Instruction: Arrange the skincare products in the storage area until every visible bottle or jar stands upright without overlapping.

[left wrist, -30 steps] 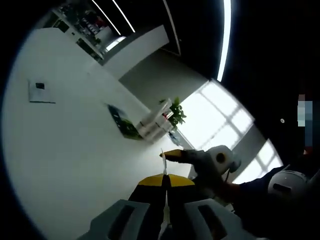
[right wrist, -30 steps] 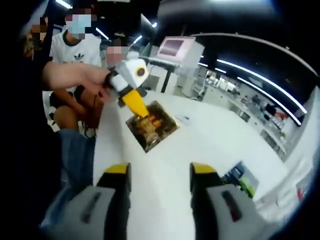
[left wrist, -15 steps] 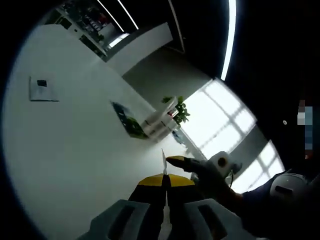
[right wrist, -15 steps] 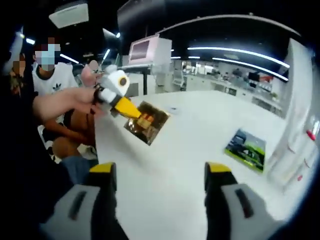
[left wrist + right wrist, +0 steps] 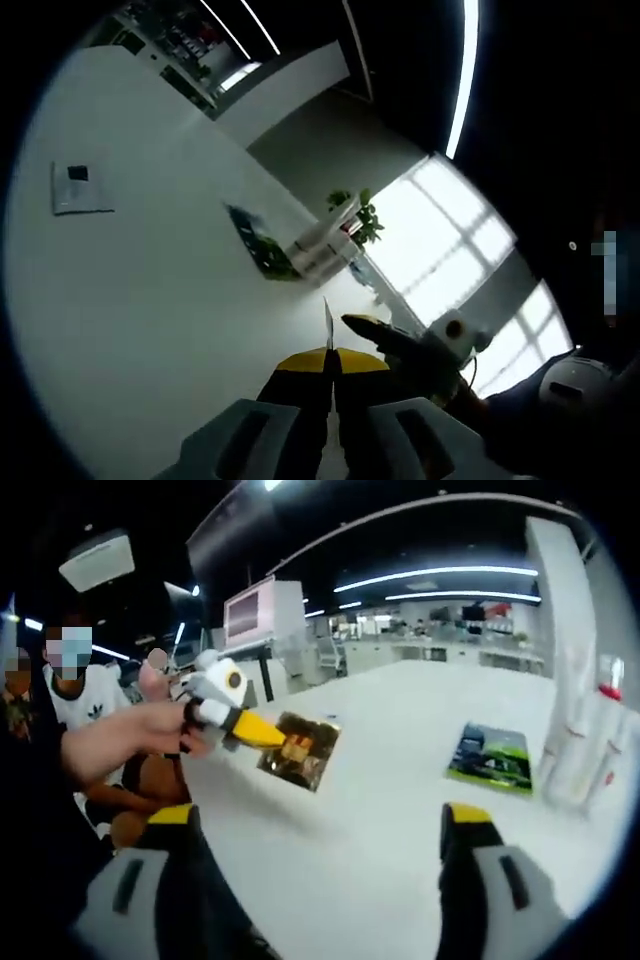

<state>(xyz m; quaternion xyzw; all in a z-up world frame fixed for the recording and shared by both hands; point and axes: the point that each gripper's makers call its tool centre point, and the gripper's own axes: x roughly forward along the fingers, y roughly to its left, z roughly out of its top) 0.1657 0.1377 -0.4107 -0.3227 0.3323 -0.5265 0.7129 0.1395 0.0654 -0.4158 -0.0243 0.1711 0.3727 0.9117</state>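
Left gripper clenched on a gold sachet, right gripper released — both above a white table.

In the left gripper view we see the left gripper (image 5: 329,362) with its jaws pressed together on a thin sachet edge; the right gripper (image 5: 372,327) sits just right of them. In the right gripper view, the right gripper (image 5: 325,825) stands with jaws wide apart, nothing between them. Beyond its left jaw, a hand (image 5: 130,742) carries the left gripper (image 5: 283,743), gripping the gold sachet (image 5: 305,750). Beyond the right jaw lie a green booklet (image 5: 490,754) and, farther, clear upright bottles (image 5: 585,742) on the white table (image 5: 370,810).
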